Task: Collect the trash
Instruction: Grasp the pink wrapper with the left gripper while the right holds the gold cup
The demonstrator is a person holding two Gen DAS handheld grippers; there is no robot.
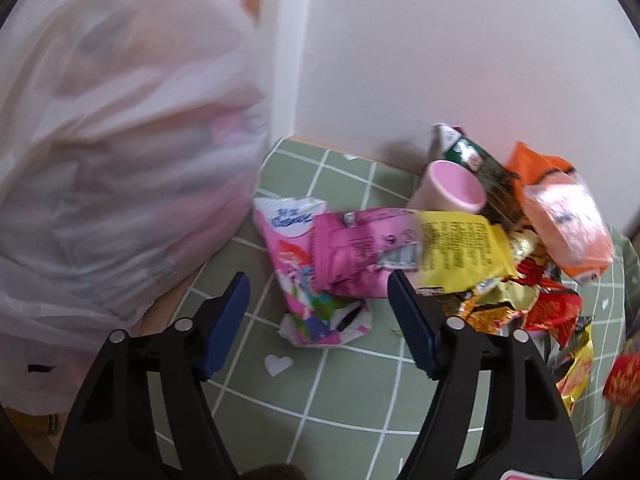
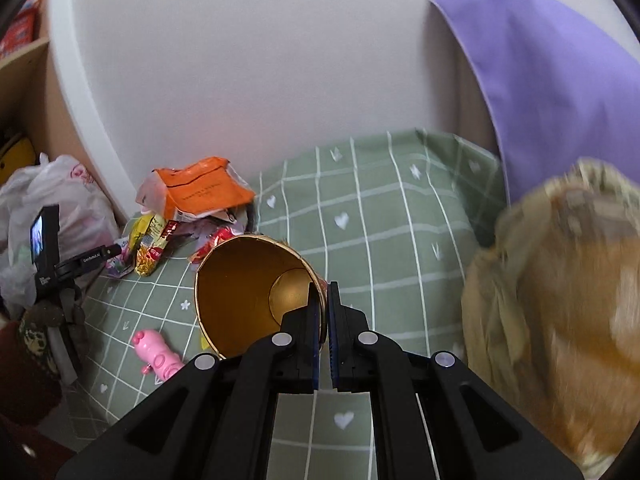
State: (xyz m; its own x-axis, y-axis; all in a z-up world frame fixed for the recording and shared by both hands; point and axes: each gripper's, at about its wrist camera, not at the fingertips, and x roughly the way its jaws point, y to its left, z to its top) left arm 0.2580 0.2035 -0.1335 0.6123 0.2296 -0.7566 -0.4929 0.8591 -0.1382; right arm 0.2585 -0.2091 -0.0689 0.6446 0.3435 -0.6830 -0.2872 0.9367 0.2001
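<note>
Pinched between the nearly closed jaws of the right gripper [image 2: 323,304] is the rim of a gold-lined paper tub [image 2: 248,292]; one finger sits inside the wall, the other outside. The tub's open mouth faces the camera, and nothing shows inside it but its bare round bottom. It is held above the green checked cloth [image 2: 380,240] that covers the surface, near the middle of that cloth.

Beyond the tub, at the cloth's far left corner against the white wall [image 2: 240,60], lies the heap of wrappers: an orange packet [image 2: 200,192] on top, yellow and red foil packets [image 2: 150,248] below it. A pink toy [image 2: 158,354] lies on the cloth toward its near left edge. Off the cloth's left edge stands a white plastic bag [image 2: 60,200], bulging, its contents showing only as pale pink through the film.

The left gripper [image 1: 318,320] hangs wide open over the cloth's far part, holding nothing. Between its fingers lies a pink cartoon-printed pouch [image 1: 304,280], with a magenta wrapper [image 1: 360,248] and a yellow wrapper [image 1: 460,256] overlapping it. Behind them a pink cup [image 1: 452,192] lies tipped on its side, its visible interior bare, touching a dark green packet [image 1: 472,160]. A blurred fold of the white bag fills the left of this view.
</note>
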